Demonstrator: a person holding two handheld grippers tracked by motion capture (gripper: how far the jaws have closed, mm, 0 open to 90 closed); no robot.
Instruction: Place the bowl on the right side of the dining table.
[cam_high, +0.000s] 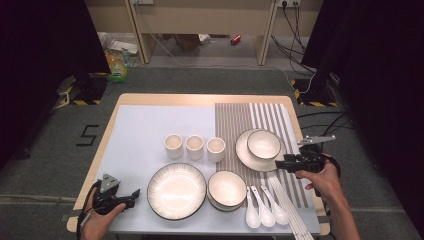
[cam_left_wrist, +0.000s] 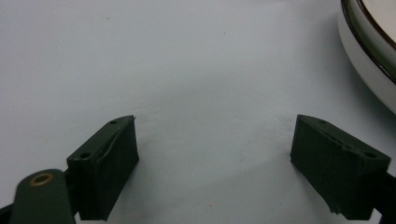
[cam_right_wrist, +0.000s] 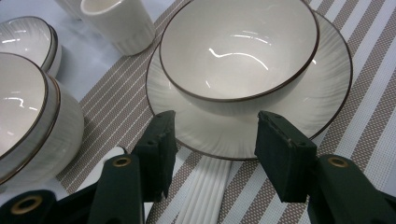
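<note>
The table (cam_high: 150, 102) is seen whole from a fixed camera set high above its near edge, faced forward and down, with floor and furniture taken in beyond the far edge. From the left gripper (cam_left_wrist: 215, 154), the bare tabletop is viewed very close and low, with the rim of the large plate (cam_left_wrist: 369, 51) shared with the high view (cam_high: 176, 191). From the right gripper (cam_right_wrist: 212, 149), the bowl (cam_right_wrist: 238, 51) on its plate (cam_right_wrist: 299, 116) is viewed closely at a downward slant, the same pair seen at the table's right from above (cam_high: 263, 144).
</note>
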